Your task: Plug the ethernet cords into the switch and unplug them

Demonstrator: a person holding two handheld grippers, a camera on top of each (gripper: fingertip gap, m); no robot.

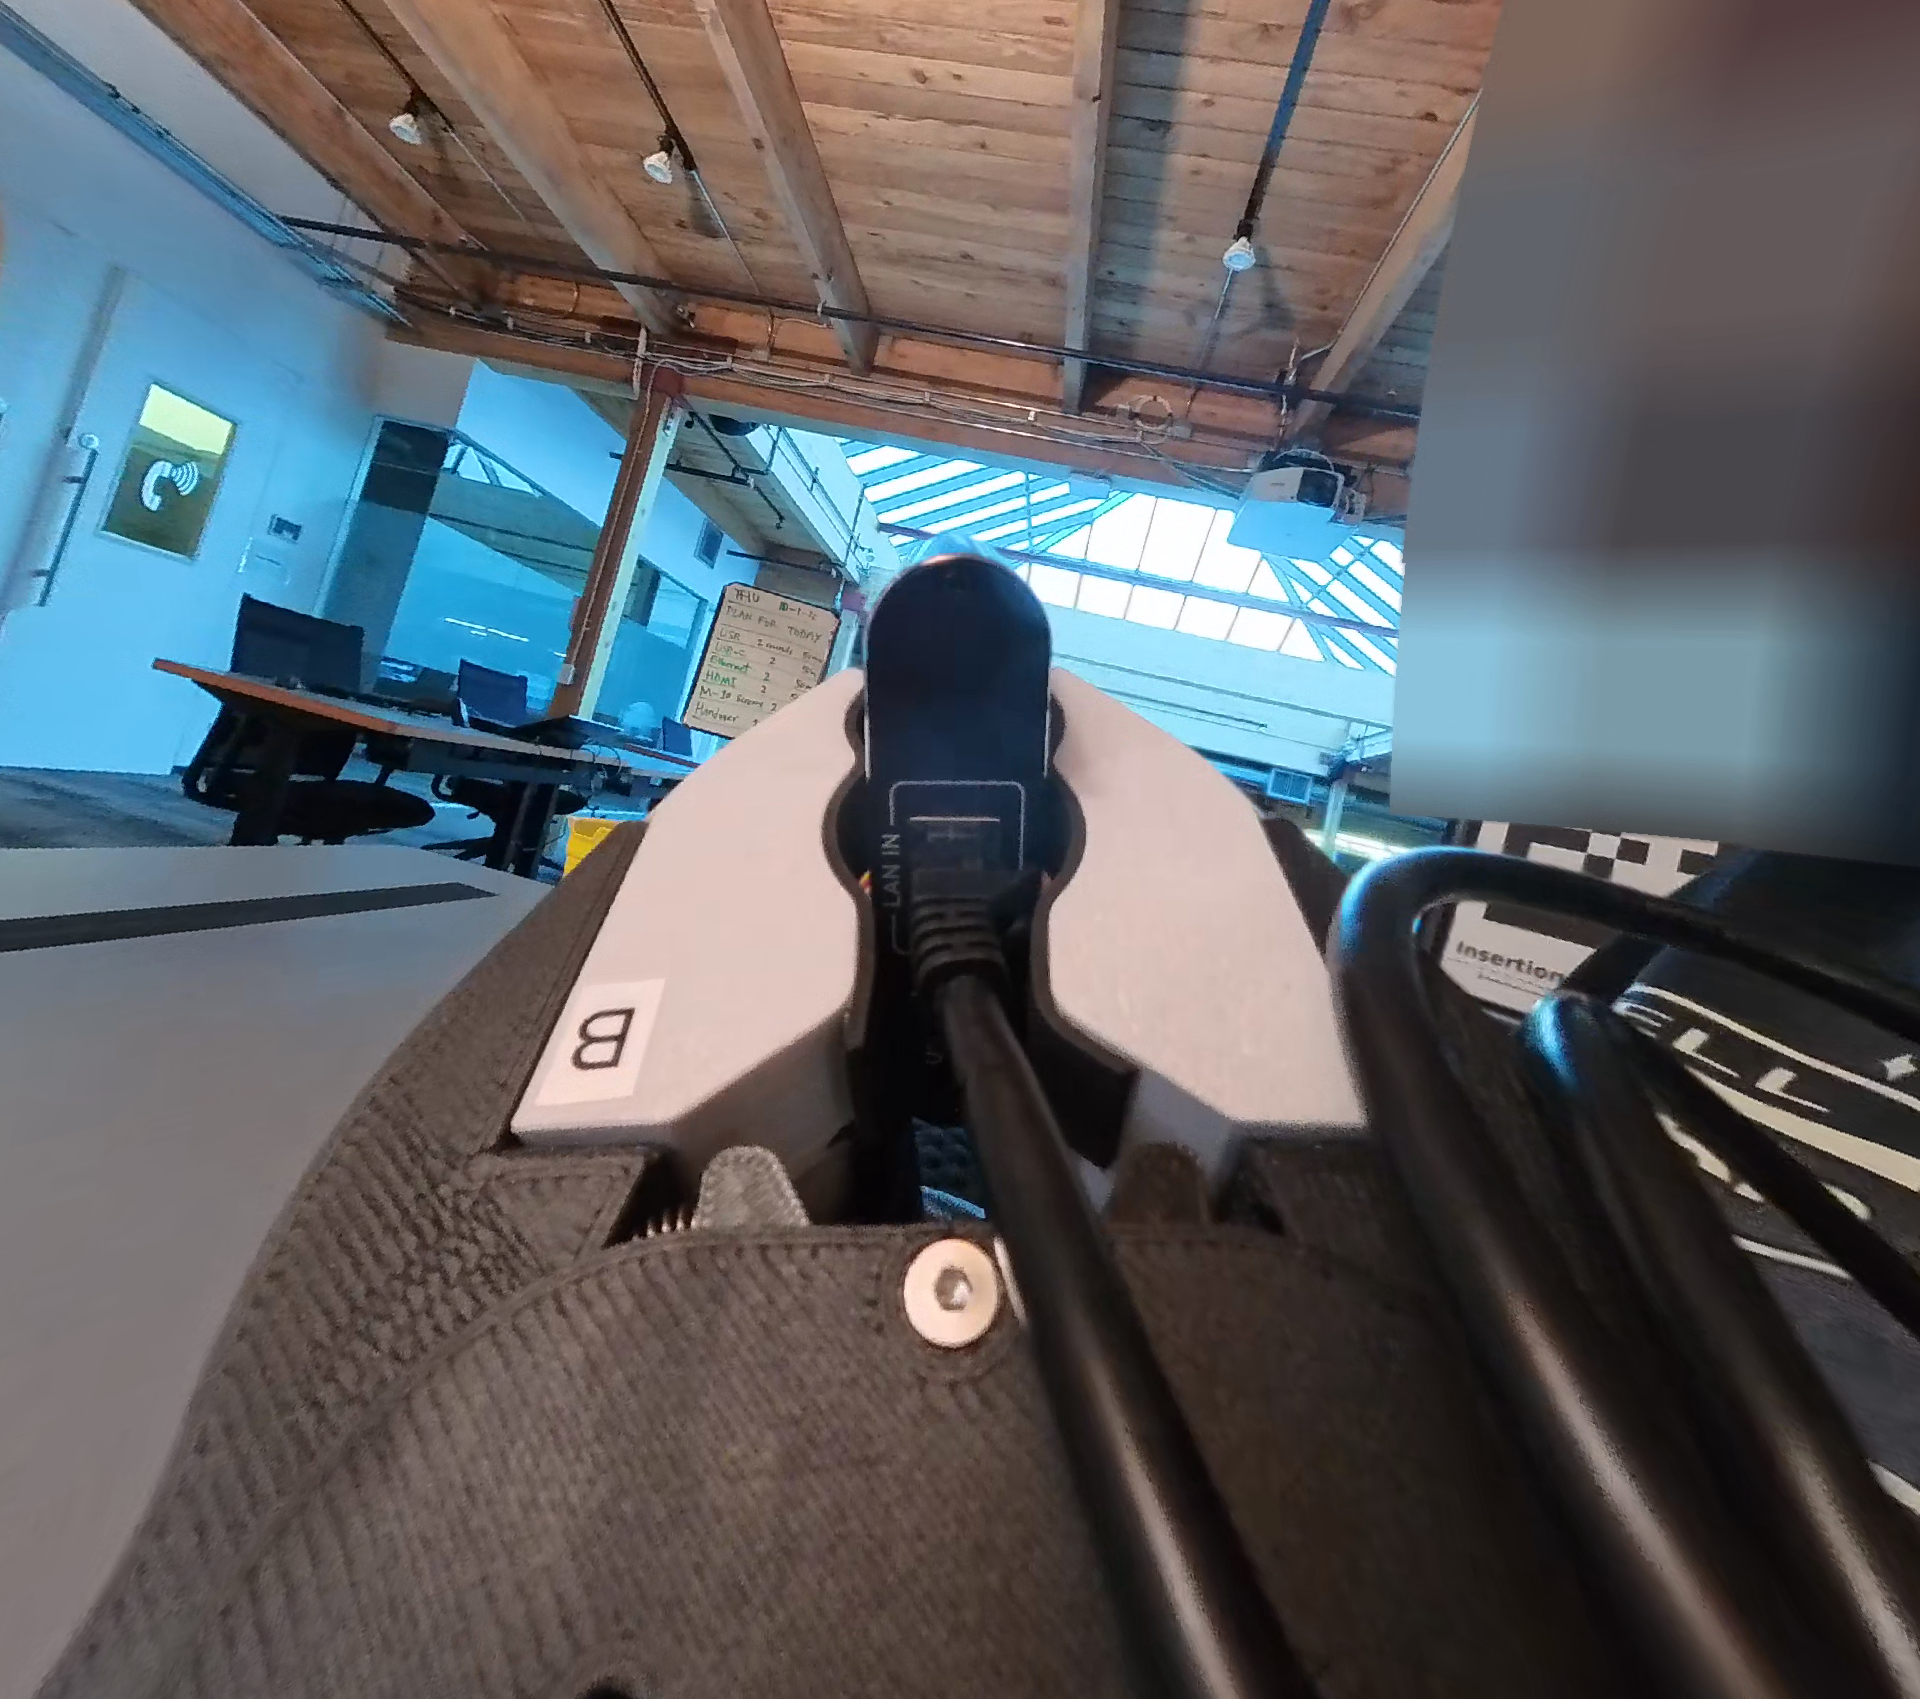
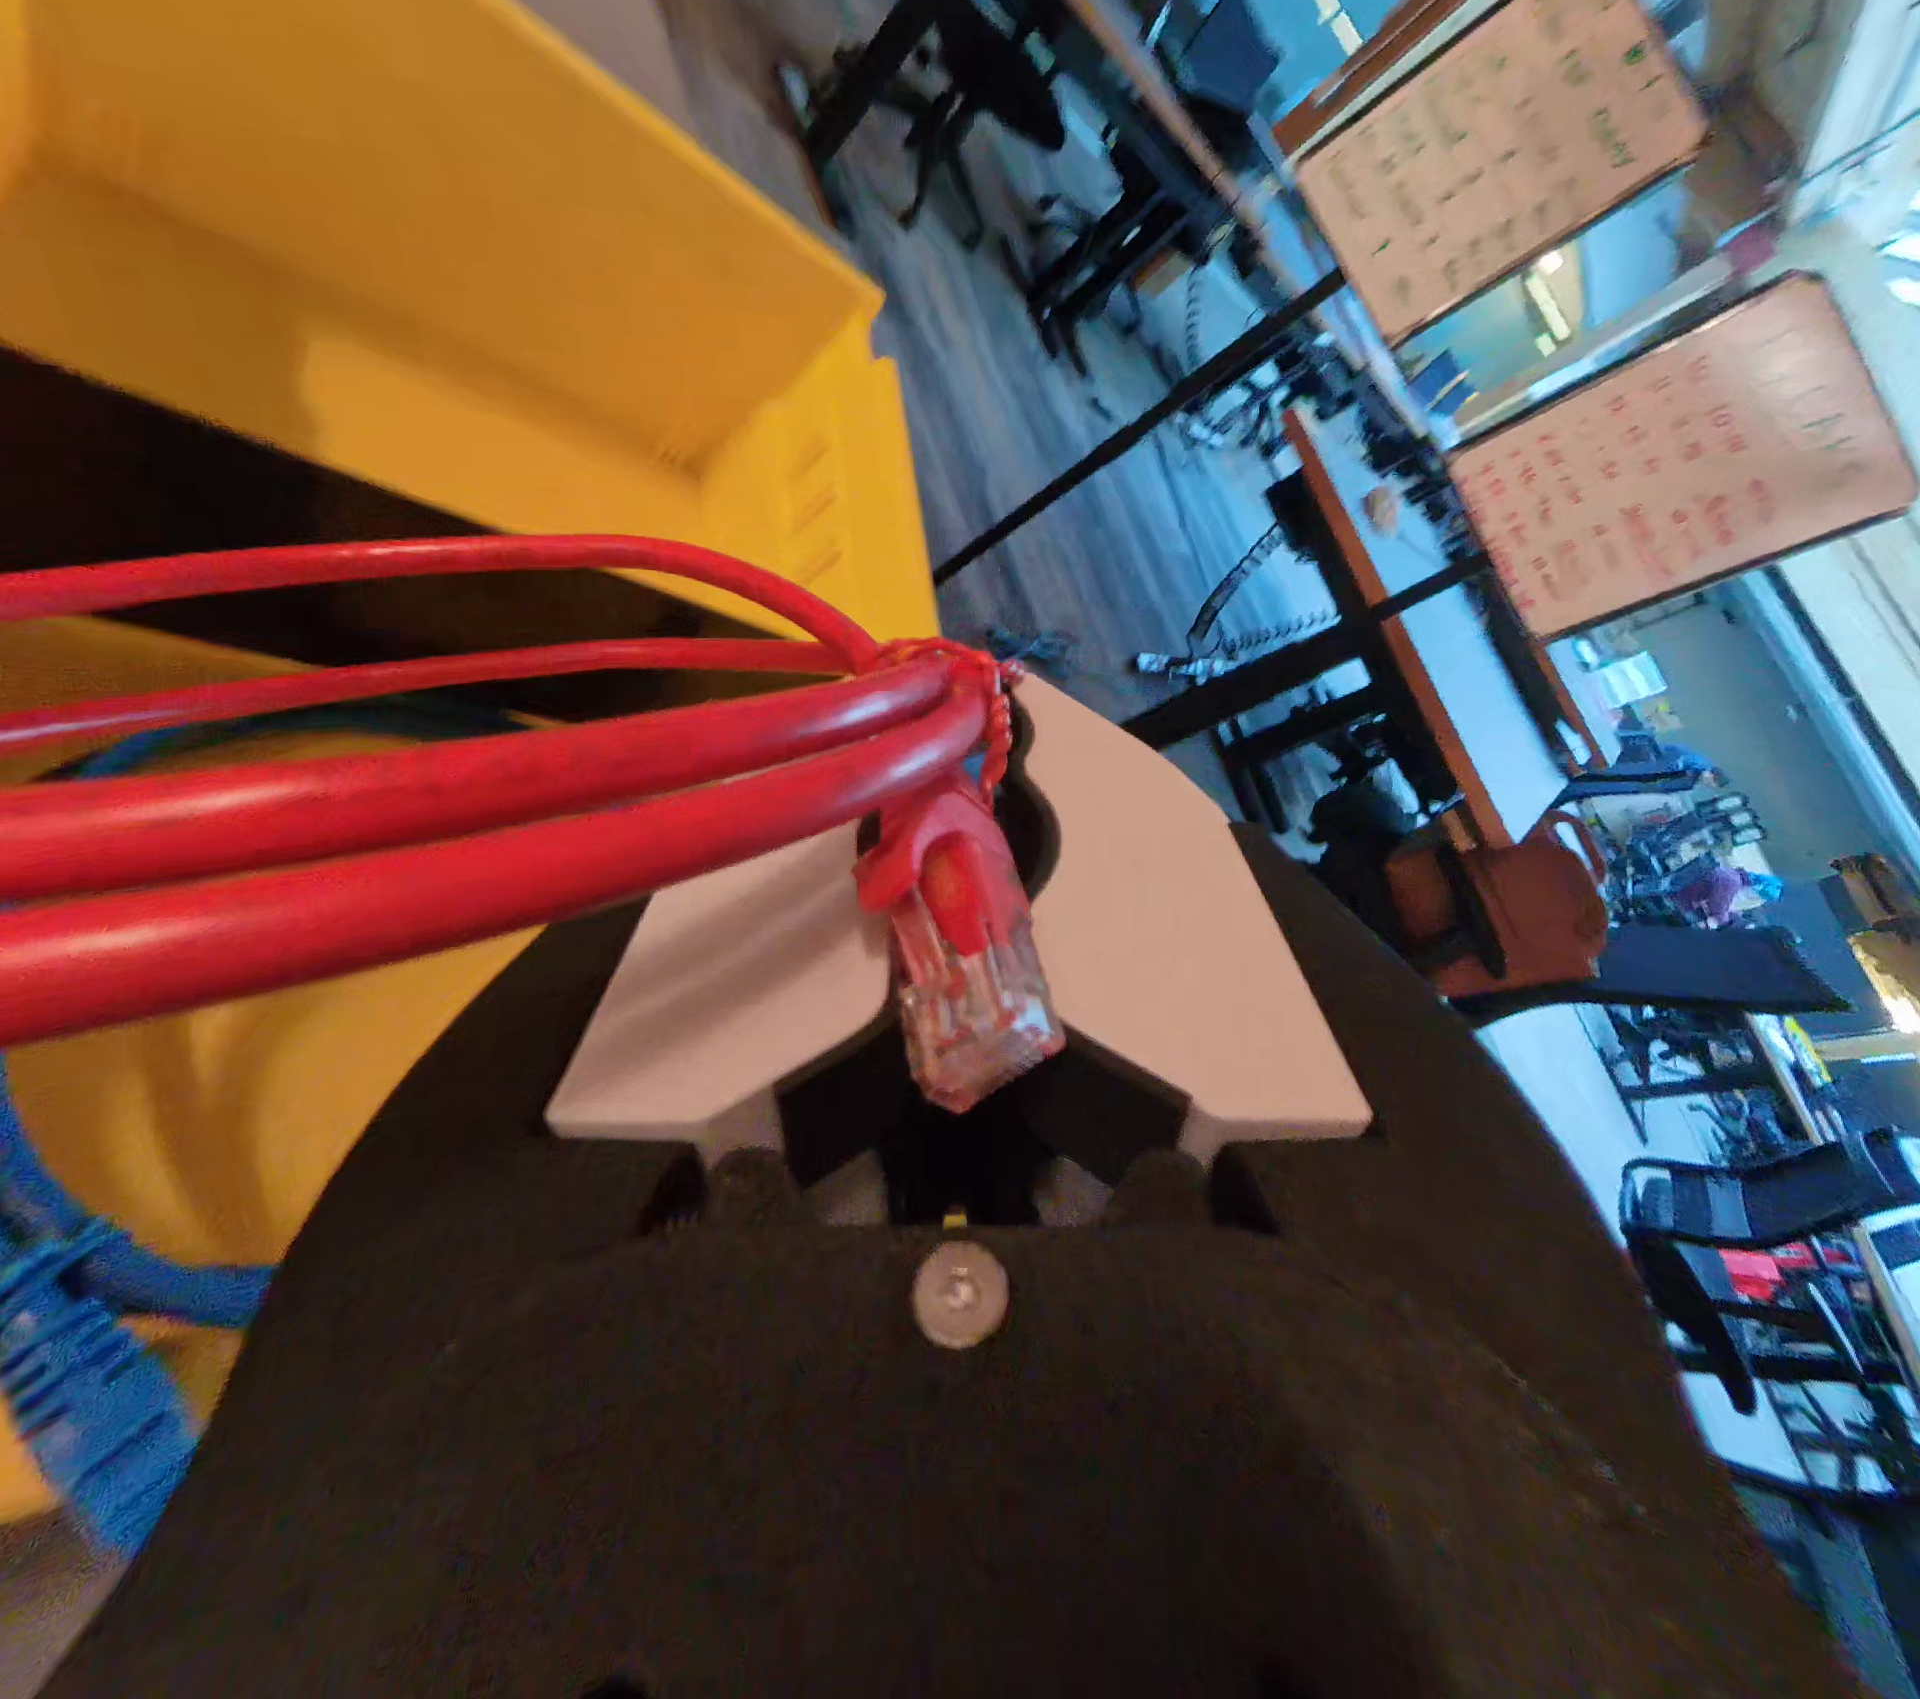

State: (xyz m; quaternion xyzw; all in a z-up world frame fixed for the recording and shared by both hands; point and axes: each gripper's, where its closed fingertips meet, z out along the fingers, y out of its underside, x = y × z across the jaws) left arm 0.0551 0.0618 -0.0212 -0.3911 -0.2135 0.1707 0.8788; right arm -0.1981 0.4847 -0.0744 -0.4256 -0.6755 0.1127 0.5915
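In the left wrist view my left gripper (image 1: 956,719) is shut on a small black switch (image 1: 956,673) that stands up between the grey fingers (image 1: 727,901). A black ethernet cord (image 1: 1003,1109) runs toward the camera, and its plug (image 1: 951,922) sits in the switch's port. In the right wrist view my right gripper (image 2: 1013,750) is shut on a coiled red ethernet cord (image 2: 468,818) bound with a red twist tie. The cord's red plug (image 2: 971,953) hangs free between the fingers, clear tip toward the camera. Neither gripper shows in the other's view.
Loops of black cable (image 1: 1558,1130) lie right of the left gripper over a checkered marker board (image 1: 1558,860). A grey tabletop (image 1: 208,1026) is on the left. A yellow bin (image 2: 416,195) and a blue cable (image 2: 73,1337) are left of the right gripper. Desks and chairs stand far off. The grippers' ends are close to 50 cm from one another.
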